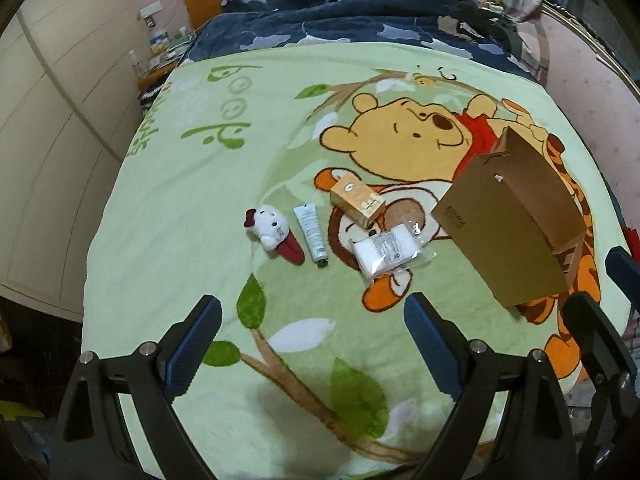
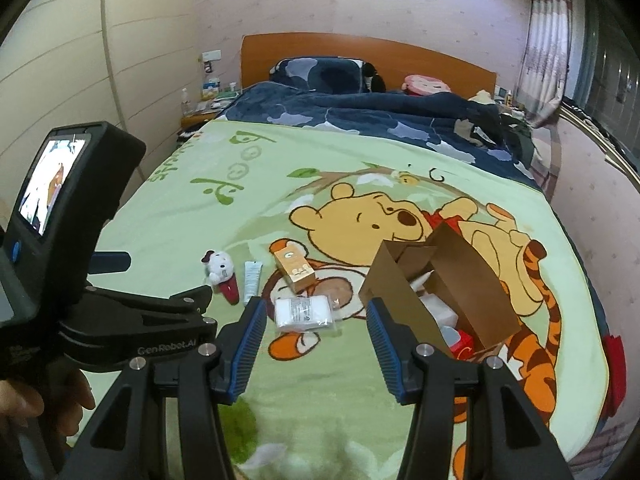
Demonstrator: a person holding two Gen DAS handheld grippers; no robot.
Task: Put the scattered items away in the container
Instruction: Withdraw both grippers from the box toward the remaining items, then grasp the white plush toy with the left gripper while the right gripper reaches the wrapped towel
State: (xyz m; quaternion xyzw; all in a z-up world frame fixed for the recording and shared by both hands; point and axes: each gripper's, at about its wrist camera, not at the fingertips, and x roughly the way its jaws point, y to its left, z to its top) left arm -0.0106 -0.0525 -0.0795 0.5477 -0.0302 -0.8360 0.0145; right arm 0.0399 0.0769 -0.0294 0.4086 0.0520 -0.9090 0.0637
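Both grippers, left (image 1: 312, 344) and right (image 2: 316, 344), hover with jaws apart, empty, above the blanket (image 1: 192, 208). At 12 o'clock lies a wrapped white packet (image 2: 304, 312); at 2 o'clock, the brown paper bag (image 2: 460, 280).

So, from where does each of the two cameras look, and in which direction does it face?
Left wrist: sits on the left gripper, faces up the bed over the green cartoon blanket; its open blue-padded fingers show, with the right gripper's edge.
Right wrist: sits on the right gripper, faces the same way; its open fingers, the left gripper and a hand show.
Shared: brown paper bag, white plush toy, orange box.
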